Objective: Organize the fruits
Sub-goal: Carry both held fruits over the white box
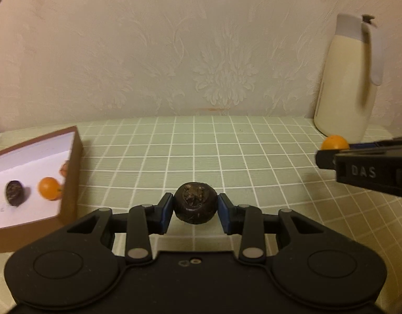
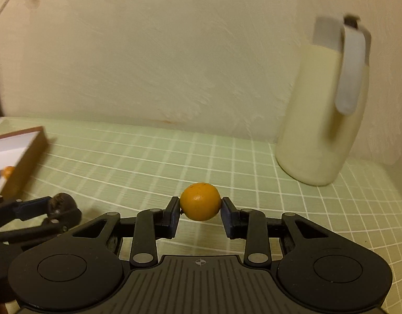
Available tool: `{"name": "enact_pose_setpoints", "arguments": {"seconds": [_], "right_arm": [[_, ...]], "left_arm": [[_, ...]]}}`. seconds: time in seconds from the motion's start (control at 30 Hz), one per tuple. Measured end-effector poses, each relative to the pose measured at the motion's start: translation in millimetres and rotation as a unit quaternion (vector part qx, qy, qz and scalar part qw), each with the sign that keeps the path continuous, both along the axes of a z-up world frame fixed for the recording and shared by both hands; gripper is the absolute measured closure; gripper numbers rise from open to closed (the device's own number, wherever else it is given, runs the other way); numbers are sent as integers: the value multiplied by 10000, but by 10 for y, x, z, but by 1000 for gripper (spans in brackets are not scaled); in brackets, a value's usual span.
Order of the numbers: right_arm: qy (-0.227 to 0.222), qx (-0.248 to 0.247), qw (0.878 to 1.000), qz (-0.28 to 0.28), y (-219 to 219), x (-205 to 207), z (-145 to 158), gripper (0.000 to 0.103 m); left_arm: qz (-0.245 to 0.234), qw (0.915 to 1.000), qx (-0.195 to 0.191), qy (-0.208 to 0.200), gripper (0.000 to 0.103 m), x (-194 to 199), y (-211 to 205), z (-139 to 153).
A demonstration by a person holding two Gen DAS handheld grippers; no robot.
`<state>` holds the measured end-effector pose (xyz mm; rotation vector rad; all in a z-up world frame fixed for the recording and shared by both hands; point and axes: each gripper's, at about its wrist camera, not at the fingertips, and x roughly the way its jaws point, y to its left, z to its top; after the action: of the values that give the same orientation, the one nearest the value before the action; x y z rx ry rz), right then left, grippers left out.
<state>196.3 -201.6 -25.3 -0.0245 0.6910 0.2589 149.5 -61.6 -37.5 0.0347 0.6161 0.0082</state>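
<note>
My left gripper (image 1: 195, 204) is shut on a dark brown round fruit (image 1: 195, 202) above the green checked cloth; it also shows in the right wrist view (image 2: 62, 202). My right gripper (image 2: 200, 205) is shut on a small orange fruit (image 2: 200, 201), which also shows at the right of the left wrist view (image 1: 334, 142). A brown box with a white inside (image 1: 72, 172) lies at the left. It holds a dark fruit (image 1: 14, 192), an orange fruit (image 1: 49, 188) and another partly hidden one by its wall.
A cream jug with a grey lid and handle (image 1: 350, 78) stands at the back right by the wall, close to my right gripper (image 2: 321, 110). The green checked cloth (image 1: 201, 151) covers the table. Patterned wallpaper is behind.
</note>
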Motion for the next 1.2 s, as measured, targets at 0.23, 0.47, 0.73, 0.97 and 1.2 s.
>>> {"name": "enact_pose_setpoints", "arguments": {"seconds": [0.23, 0.47, 0.73, 0.97, 1.2], "right_arm": [[-238, 27, 9988, 425, 220, -325, 261, 69], [-424, 92, 9962, 755, 432, -596, 474, 69], [-547, 93, 9922, 1115, 680, -839, 605, 69], [-667, 167, 9865, 1484, 975, -980, 709, 69], [-709, 241, 9809, 1797, 1263, -1070, 757, 69]], "left_arm": [[106, 9998, 85, -169, 76, -336, 152, 172], [290, 9989, 179, -336, 76, -638, 363, 323], [534, 9972, 244, -458, 76, -955, 644, 429], [918, 9935, 259, -618, 76, -1142, 939, 552], [1285, 9890, 229, -697, 76, -1306, 1260, 624]]}}
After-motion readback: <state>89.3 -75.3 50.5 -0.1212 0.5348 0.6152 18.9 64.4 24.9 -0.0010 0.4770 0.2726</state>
